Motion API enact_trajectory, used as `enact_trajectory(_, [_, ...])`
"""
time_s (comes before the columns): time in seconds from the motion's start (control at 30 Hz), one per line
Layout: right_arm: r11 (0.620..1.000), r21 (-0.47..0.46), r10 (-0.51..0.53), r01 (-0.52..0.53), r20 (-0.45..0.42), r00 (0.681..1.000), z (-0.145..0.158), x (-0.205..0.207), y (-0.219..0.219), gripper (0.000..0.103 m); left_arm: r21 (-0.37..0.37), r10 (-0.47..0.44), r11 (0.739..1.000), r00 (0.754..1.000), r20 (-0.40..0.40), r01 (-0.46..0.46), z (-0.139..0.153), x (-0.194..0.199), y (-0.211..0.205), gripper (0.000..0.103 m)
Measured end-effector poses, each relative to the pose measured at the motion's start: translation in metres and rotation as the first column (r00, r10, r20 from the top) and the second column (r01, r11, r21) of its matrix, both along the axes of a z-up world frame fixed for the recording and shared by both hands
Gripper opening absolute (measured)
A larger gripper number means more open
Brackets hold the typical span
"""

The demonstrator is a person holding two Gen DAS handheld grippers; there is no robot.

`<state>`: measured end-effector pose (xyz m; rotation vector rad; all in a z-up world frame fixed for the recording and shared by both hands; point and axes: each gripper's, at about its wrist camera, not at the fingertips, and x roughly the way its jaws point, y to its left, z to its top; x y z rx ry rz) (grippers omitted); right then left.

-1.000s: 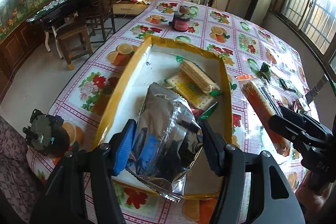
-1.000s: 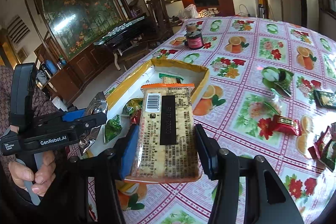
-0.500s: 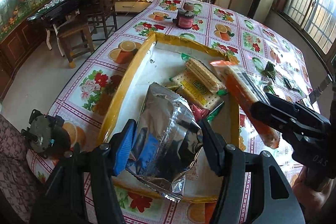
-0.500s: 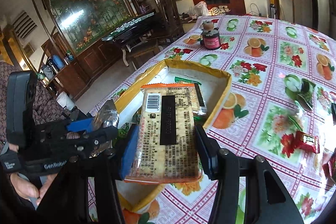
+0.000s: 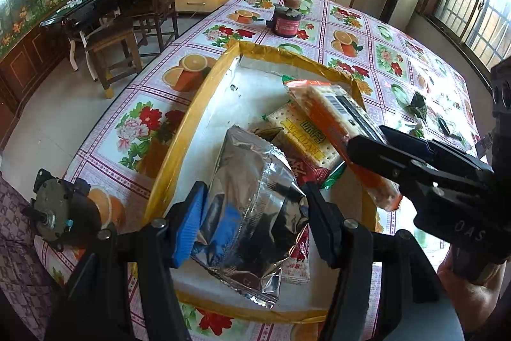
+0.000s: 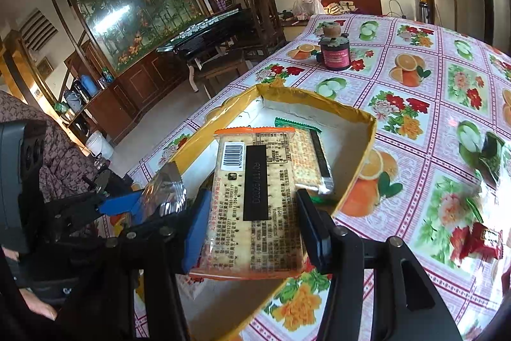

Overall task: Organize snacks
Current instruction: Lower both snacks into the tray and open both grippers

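Above the yellow-rimmed box [image 6: 357, 168], the right gripper [image 6: 247, 224] clamped a stiff, brittle-looking cracker pack [image 6: 255, 200] by its long edges, while the left gripper [image 5: 252, 218] pinched a light, crinkly foil bag [image 5: 252, 206].

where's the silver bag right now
The silver bag is clamped in the left hand-held gripper, over the near end of the yellow-rimmed box, beside the cracker pack in the right hand-held gripper.

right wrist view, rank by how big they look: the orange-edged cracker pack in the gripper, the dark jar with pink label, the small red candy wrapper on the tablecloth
1. Orange-edged cracker pack, though nearness to the camera inflates it.
2. Dark jar with pink label.
3. Small red candy wrapper, looking close to the jar in size.
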<state>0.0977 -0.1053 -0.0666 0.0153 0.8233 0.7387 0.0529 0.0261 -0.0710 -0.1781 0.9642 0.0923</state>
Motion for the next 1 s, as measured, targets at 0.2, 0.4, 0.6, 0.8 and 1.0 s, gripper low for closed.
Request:
enact_trajectory(0.2, [1.000, -0.019, 0.011, -0.011, -0.002, 1.000, -0.002, 0.009, 0.011, 0.053, -0.004, 0.002, 1.000, 1.000, -0.012, -0.002, -0.005, 0.005, 0.003, 0.062])
enact_trajectory(0.4, [0.999, -0.038, 0.016, -0.016, -0.011, 1.000, -0.009, 0.018, 0.020, 0.053, -0.013, 0.004, 1.000, 1.000, -0.027, -0.004, -0.011, 0.008, 0.005, 0.062])
enact_trajectory(0.6, [0.999, -0.051, 0.016, -0.017, -0.024, 1.000, -0.014, 0.024, 0.025, 0.053, -0.021, 0.001, 1.000, 0.999, -0.032, -0.002, -0.014, 0.011, 0.006, 0.062])
enact_trajectory(0.8, [0.998, -0.064, 0.021, -0.022, -0.026, 0.999, -0.017, 0.026, 0.029, 0.055, -0.026, 0.001, 1.000, 1.000, -0.030, -0.002, -0.015, 0.013, 0.006, 0.063])
enact_trajectory(1.0, [0.999, -0.044, 0.018, -0.019, -0.025, 1.000, -0.015, 0.025, 0.027, 0.057, -0.050, 0.004, 0.999, 0.999, -0.036, -0.006, -0.015, 0.014, 0.008, 0.065])
